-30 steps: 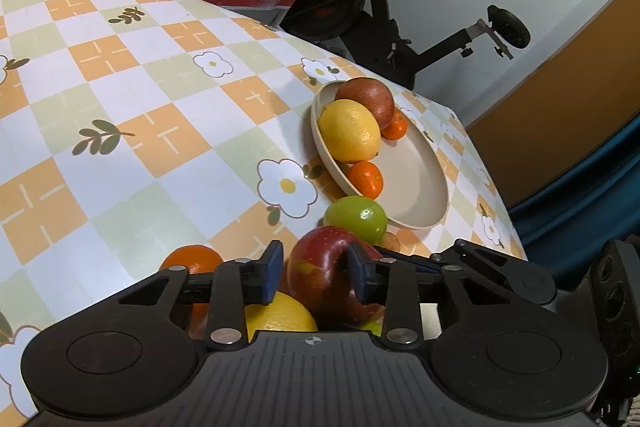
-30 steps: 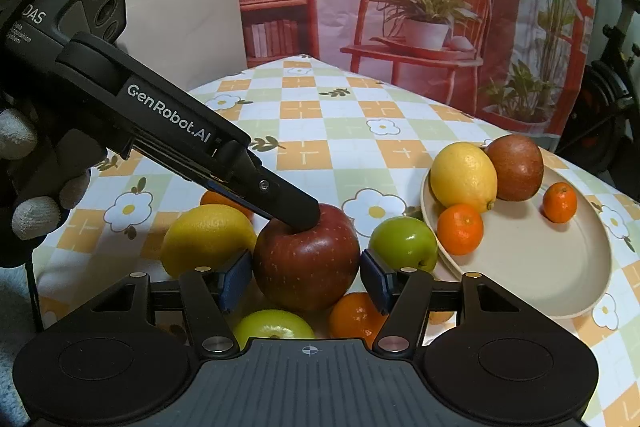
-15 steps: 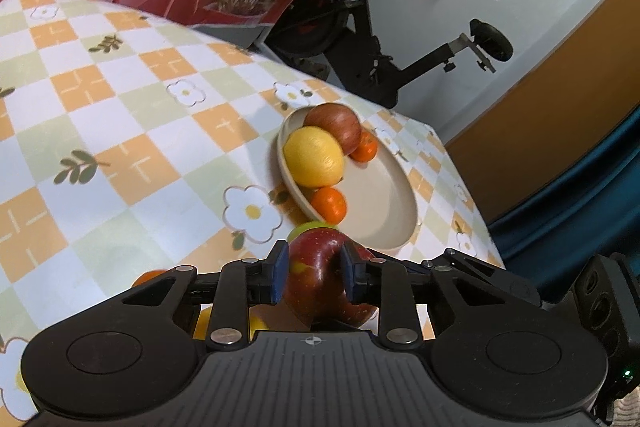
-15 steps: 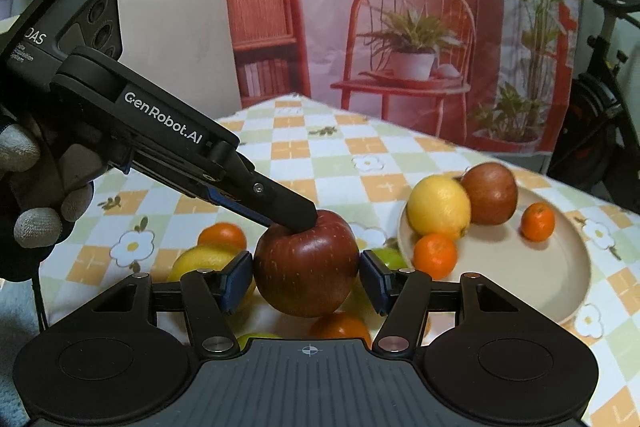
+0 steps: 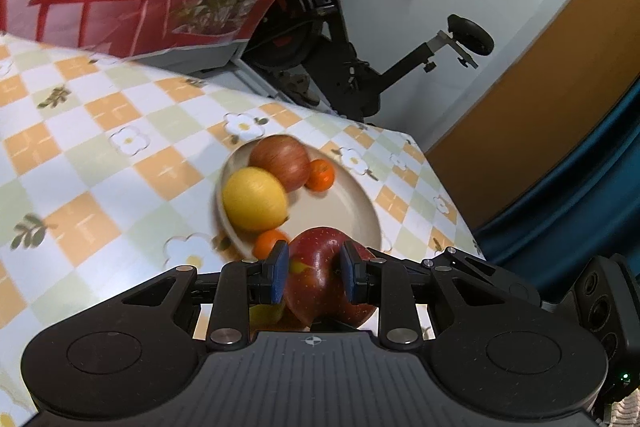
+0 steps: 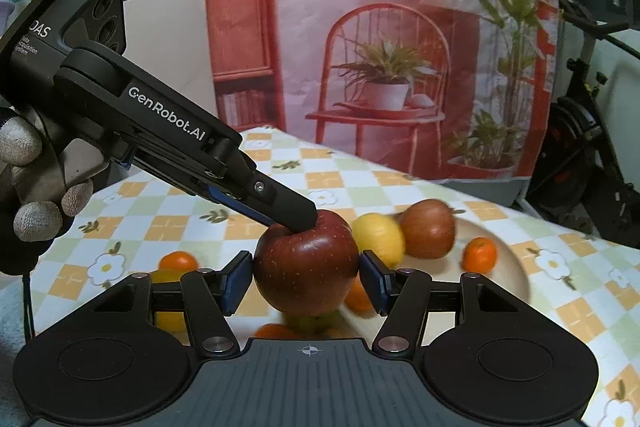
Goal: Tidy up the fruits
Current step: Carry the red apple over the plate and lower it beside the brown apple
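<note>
Even, soft indoor light; motion blur on plate [image 5: 362, 205] and lemon [image 6: 378, 239] beyond the fingers — gripper bodies sharp; strong fisheye bending, dark corners.

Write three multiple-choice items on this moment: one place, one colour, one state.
1. Where is the brownish apple?
A. on the plate beside the lemon
B. on the bare tablecloth
C. on the floor
2. What colour are the left claw's pads?
A. red
B. blue
C. white
3. What state is the left claw in?
A. open above the plate
B. shut on nothing
C. shut on the red apple

A: it sits inside the plate's rim, next to the lemon.
B: both pads show blue.
C: both pads press the red apple's sides.
</note>
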{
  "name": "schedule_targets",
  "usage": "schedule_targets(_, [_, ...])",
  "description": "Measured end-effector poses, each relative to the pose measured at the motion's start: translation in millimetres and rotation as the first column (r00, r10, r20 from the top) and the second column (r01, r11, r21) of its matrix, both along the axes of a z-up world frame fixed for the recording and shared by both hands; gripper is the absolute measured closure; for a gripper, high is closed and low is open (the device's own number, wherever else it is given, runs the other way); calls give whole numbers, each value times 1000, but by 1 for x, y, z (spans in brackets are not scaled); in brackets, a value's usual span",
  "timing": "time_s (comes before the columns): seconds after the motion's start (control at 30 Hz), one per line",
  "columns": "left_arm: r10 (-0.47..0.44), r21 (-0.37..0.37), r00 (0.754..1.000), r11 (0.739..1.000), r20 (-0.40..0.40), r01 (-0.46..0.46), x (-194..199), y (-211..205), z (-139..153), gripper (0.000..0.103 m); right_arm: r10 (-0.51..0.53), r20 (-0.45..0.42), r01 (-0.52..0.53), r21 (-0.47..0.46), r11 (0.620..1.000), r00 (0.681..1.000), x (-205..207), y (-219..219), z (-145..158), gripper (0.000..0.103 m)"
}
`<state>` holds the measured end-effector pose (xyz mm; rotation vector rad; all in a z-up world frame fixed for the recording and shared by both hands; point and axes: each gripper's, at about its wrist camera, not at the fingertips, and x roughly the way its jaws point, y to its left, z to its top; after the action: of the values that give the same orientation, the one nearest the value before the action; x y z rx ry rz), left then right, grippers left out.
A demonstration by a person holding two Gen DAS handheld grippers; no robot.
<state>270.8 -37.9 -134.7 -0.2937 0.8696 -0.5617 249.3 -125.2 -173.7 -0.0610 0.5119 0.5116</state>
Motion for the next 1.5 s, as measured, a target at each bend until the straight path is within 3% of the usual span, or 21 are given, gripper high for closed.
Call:
schedule_targets(0.33, [-50,26,999,998,3,50,48,-52,-3,74,-43,5,43,-12,999,999,34,-51,-3,49])
schedule_targets(0.7, [-87,113,994,989,-67,94,96,-99,-36,74,-86,-64,86,-1,996,994,74,-93,-44,49])
schedule_targets(1.07, [-121,155,991,979,-61,129,121,-121,-44,74,-100,-48,99,-27,995,994,97,-111,-61,49])
schedule_targets(1.5, [-81,174,996,981,-37,86,134,-120,-43,74,-110,-23,109,-34,993,994,125,-110,-66,48])
